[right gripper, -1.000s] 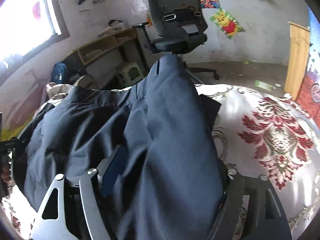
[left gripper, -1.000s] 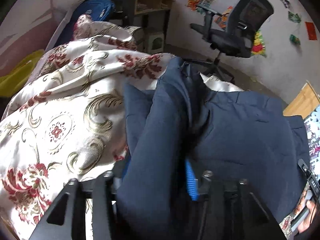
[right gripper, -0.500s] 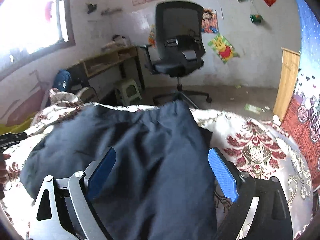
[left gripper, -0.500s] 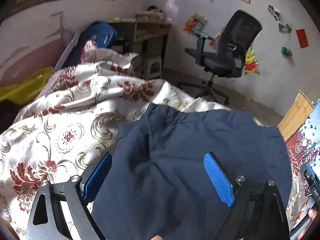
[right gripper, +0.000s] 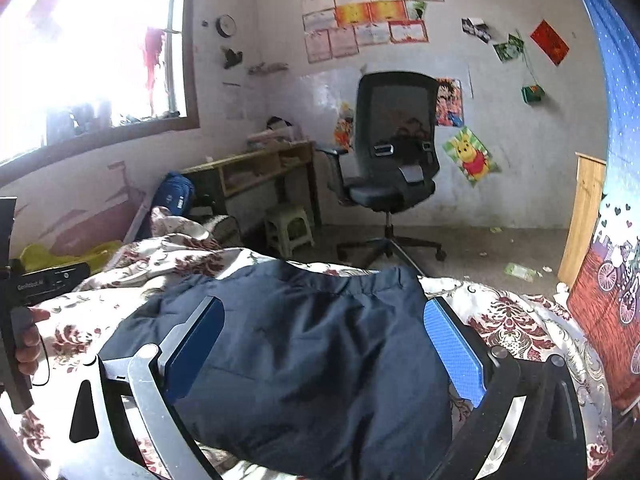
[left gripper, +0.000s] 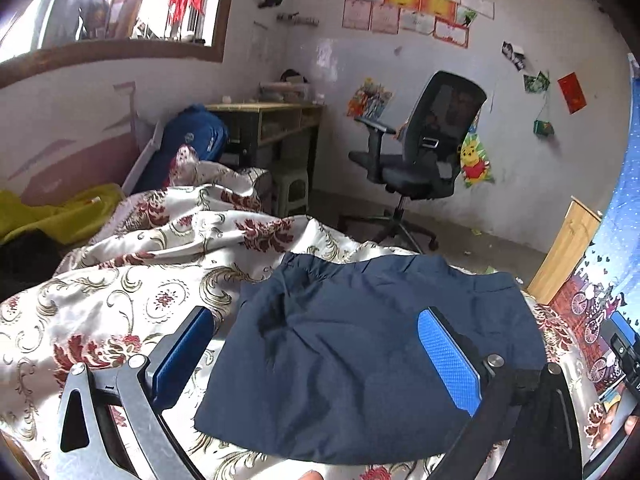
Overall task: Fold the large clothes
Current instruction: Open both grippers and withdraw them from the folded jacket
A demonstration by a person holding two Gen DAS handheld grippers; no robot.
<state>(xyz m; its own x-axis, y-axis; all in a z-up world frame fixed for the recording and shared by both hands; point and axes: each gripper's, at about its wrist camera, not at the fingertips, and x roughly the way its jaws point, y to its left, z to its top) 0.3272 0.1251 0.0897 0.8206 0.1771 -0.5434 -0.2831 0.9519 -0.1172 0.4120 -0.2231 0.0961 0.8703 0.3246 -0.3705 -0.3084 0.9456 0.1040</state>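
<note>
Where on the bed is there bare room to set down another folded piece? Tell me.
Free: the quilt left of the navy garment, up to the yellow cloth; also the quilt strip right of the garment in the right wrist view, toward the red bedding. Crowded: the middle, under the garment, and the bunched far end.

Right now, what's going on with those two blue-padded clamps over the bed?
A person is folding a navy garment on a bed covered by a floral bedspread, using a handheld gripper in each hand. The left gripper and the right gripper both have their fingers spread wide, having just been opening, with nothing pinched between them. The garment lies folded and loose on the bedspread, slightly rumpled.
</note>
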